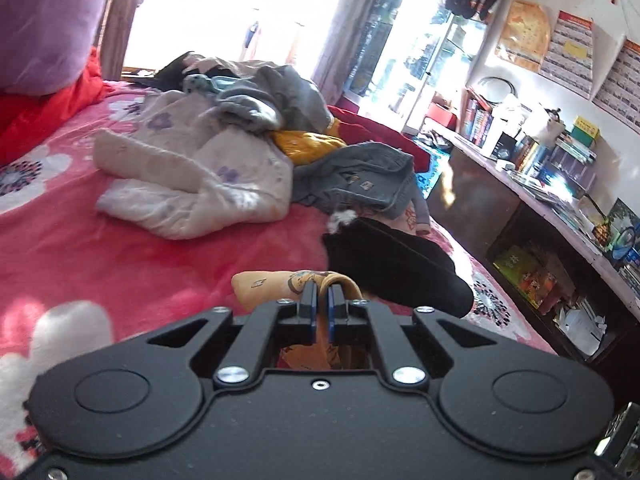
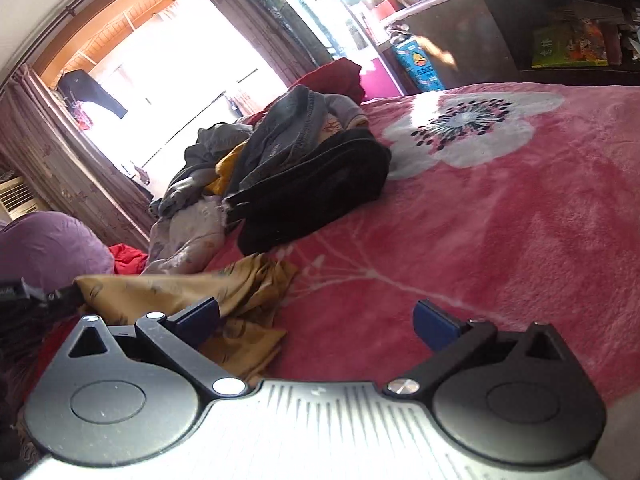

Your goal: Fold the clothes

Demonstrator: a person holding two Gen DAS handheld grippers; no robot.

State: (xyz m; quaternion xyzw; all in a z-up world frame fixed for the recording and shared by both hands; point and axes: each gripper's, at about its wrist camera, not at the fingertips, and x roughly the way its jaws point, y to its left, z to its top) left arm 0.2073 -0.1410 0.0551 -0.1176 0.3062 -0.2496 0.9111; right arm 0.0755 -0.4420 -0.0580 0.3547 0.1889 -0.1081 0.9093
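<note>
A mustard-yellow printed garment point(image 1: 276, 285) lies on the pink flowered blanket point(image 1: 120, 248). My left gripper point(image 1: 322, 295) is shut on its edge, the cloth pinched between the blue pads. In the right wrist view the same yellow garment point(image 2: 240, 300) stretches leftward from a crumpled heap, held taut at its far left corner. My right gripper point(image 2: 316, 322) stands wide open just above the blanket point(image 2: 500, 220), its left fingertip point(image 2: 198, 316) over the garment's edge and nothing between the pads.
A folded black garment point(image 1: 392, 268) lies just beyond the yellow one. Behind it sit denim jeans point(image 1: 360, 176), a white floral piece point(image 1: 192, 168) and grey clothes point(image 1: 272, 96). A purple pillow point(image 1: 44, 24) is at the left. A cluttered shelf point(image 1: 540, 184) runs along the bed's right side.
</note>
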